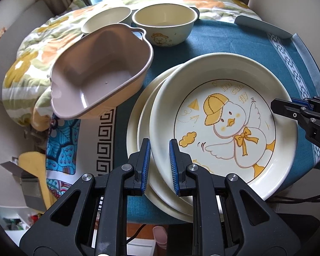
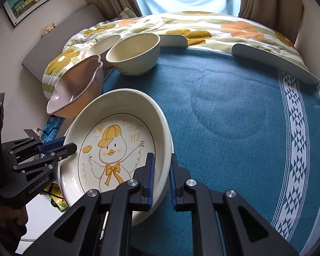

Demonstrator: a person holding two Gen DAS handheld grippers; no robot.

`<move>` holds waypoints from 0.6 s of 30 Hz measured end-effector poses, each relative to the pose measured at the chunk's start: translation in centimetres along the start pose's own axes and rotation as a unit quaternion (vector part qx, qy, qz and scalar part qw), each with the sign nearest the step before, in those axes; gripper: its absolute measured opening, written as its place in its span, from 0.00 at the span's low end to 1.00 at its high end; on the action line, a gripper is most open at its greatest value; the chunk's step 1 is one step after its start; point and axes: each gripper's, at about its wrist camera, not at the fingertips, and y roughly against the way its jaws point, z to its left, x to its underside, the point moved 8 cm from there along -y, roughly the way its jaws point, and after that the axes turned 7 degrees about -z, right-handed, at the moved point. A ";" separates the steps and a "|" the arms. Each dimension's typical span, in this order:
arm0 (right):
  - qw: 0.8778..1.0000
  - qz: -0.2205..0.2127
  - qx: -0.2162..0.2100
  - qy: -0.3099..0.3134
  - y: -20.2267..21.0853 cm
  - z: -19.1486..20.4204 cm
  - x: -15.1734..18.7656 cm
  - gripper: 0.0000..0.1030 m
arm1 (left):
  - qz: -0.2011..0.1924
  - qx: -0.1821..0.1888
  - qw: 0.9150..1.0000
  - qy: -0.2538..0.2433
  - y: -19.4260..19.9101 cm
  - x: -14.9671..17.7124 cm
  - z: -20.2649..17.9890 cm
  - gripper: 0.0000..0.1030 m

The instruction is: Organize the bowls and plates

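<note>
A cream duck plate (image 1: 224,119) lies on top of other cream plates (image 1: 138,125) on the blue tablecloth. My left gripper (image 1: 159,149) straddles its near-left rim with the jaws slightly apart. My right gripper (image 2: 161,164) straddles the opposite rim of the same duck plate (image 2: 117,140), jaws also slightly apart; it shows at the right edge of the left wrist view (image 1: 288,108). A pink handled bowl (image 1: 100,74) sits tilted at the left. Two cream bowls (image 1: 164,24) (image 1: 106,20) stand behind it.
The blue tablecloth (image 2: 234,106) stretches bare to the right of the plates. A flowered blanket (image 2: 181,25) lies beyond the table. Two white curved pieces (image 2: 273,61) stand at the far table edge. The table's left edge drops to the floor.
</note>
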 end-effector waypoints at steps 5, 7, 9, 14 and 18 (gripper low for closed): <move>1.000 -0.003 0.017 0.024 -0.2 0.3 0.1 0.11 | -0.002 -0.009 1.000 -0.006 0.1 0.3 -0.1 0.15; 0.999 -0.004 0.026 0.038 -0.2 0.4 0.1 0.11 | -0.003 -0.016 1.000 -0.010 0.2 0.4 -0.2 0.15; 0.998 -0.005 0.032 0.048 -0.2 0.5 0.2 0.11 | -0.004 -0.027 0.999 -0.018 0.4 0.4 -0.4 0.15; 0.998 -0.003 0.034 0.054 -0.4 0.7 0.4 0.12 | -0.018 -0.062 0.997 -0.052 0.9 0.1 -0.9 0.15; 0.997 -0.002 0.037 0.061 -0.4 0.7 0.4 0.12 | -0.019 -0.062 0.997 -0.048 1.0 0.1 -0.8 0.15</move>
